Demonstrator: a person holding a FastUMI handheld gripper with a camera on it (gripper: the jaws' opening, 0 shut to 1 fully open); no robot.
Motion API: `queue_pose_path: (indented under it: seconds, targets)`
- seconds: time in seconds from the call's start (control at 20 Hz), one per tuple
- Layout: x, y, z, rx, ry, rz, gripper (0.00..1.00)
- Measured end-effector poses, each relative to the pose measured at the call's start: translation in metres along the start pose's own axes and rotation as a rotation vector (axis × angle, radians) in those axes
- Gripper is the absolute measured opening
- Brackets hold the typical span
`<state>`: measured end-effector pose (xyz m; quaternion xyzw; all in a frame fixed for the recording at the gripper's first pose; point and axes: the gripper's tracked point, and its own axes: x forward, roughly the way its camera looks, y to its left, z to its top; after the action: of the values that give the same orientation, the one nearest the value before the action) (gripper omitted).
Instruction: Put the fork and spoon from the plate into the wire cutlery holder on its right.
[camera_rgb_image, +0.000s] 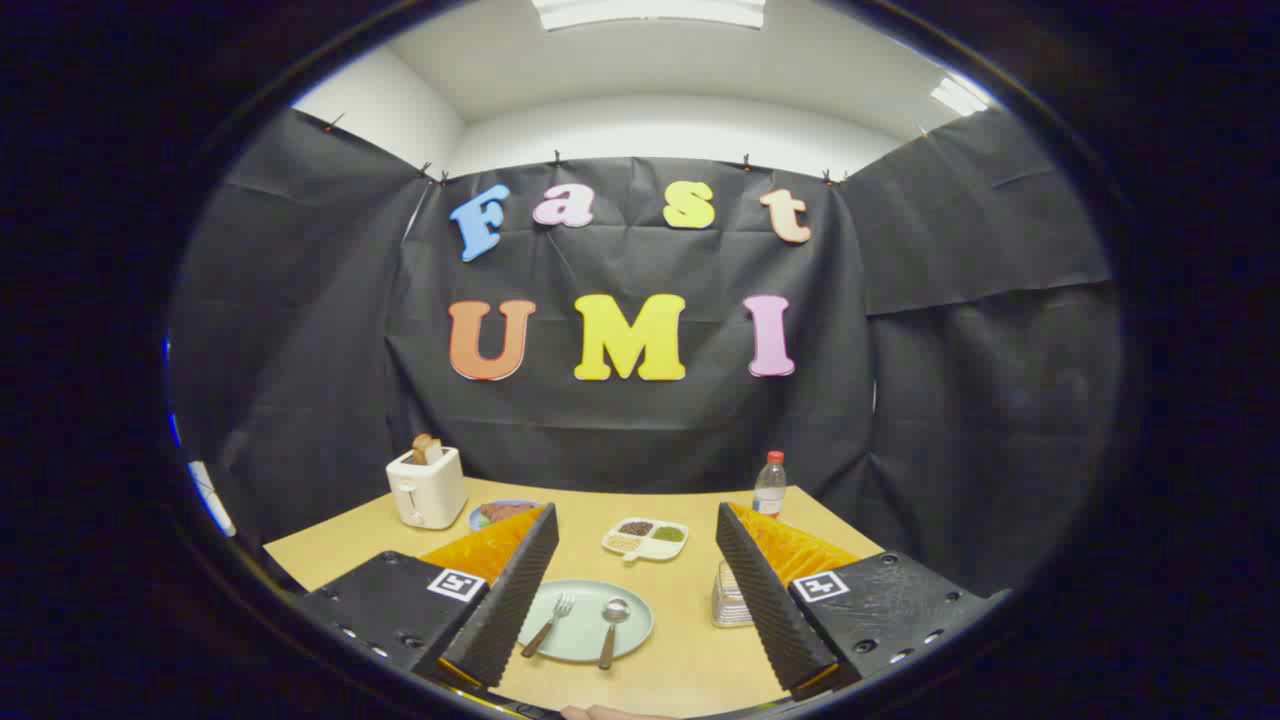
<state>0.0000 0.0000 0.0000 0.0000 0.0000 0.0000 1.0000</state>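
The gripper is held above the near part of a table, its fingers spread wide apart with nothing between them but the tabletop scene below. A plate is seen between the fingers, closer to the left one, whose edge overlaps its left rim. On the plate a fork is laid to the left and a spoon to the right, side by side and apart, handles pointing near. The holder stands right of the plate, partly hidden by the right finger; its contents cannot be made out. Farther off, a divided dish of small foods is placed beyond the plate. A toaster with bread in it is set at the far left, a small plate of food just right of it. A bottle stands at the far right.
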Motion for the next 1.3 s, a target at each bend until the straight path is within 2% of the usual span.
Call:
queue_pose_path:
  seconds: [0.85,1.15,1.3]
  targets:
    - [0.020,0.002,-0.016,-0.010,0.045,-0.029,0.95]
    - [0.047,0.017,-0.044,-0.006,0.149,0.010,0.96]
    - [0.070,0.021,-0.071,0.009,0.242,0.034,0.95]
